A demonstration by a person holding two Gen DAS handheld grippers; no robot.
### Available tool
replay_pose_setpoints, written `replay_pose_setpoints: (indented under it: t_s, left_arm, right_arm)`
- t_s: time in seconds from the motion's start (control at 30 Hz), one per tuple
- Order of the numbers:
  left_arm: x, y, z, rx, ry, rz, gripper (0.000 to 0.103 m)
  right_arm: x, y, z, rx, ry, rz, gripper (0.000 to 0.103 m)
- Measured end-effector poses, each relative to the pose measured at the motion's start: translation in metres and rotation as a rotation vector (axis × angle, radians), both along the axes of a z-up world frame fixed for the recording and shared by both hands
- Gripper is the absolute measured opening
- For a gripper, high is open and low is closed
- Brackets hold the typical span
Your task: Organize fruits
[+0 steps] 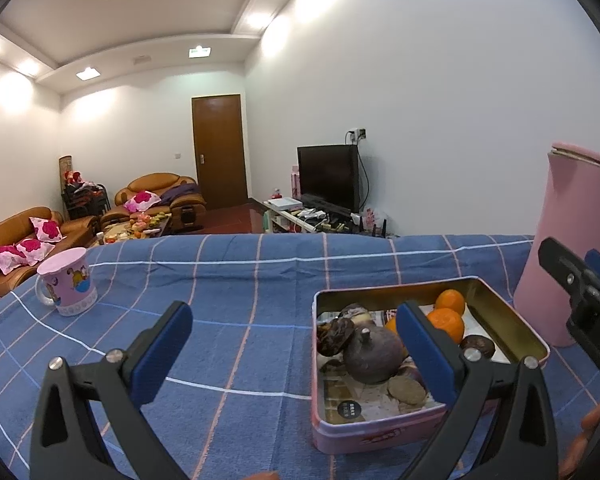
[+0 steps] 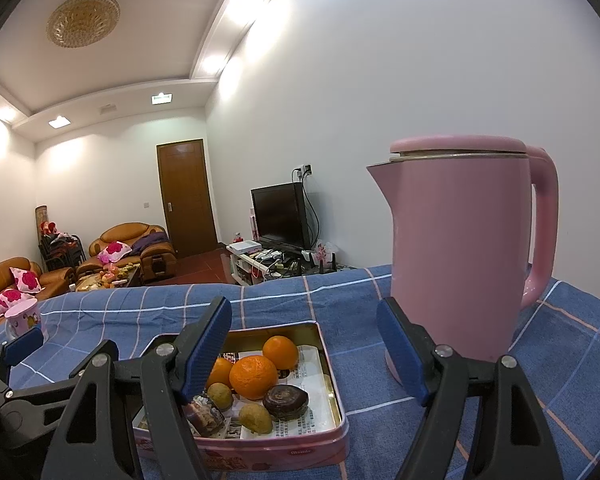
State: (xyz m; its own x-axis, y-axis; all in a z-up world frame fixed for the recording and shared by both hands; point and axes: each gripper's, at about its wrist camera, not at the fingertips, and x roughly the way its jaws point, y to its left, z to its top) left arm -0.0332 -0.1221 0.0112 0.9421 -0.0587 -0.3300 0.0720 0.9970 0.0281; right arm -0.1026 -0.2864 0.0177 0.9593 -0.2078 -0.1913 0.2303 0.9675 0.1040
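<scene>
We hold the left gripper [image 1: 294, 344] wide open over the blue checked cloth [image 1: 240, 280], nothing between its blue pads [image 1: 160, 352]; its right finger overlaps the pink tin [image 1: 380, 432] at our 2 o'clock. In that tin lie a dark mangosteen [image 1: 374, 356], oranges [image 1: 446, 322] at the tin's 1 o'clock corner, and small brown fruits [image 2: 254, 418]. Our right gripper [image 2: 304, 350] is also open and empty, the tin at its 7 o'clock and the pink kettle [image 2: 460, 248] standing upright at its 1 o'clock, just beside the tin. A pink mug [image 1: 68, 286] sits at 10 o'clock from the left gripper, well apart.
</scene>
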Motion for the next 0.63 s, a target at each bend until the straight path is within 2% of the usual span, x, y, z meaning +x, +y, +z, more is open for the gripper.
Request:
replay_pose_setpoints:
  t_s: [0.63]
  left_arm:
    - [0.0015,0.0056,-0.0009,-0.004,0.017,-0.007,0.103]
  right_arm:
    - [0.0034,-0.0026,-0.001,-0.004,0.008,-0.004,0.076]
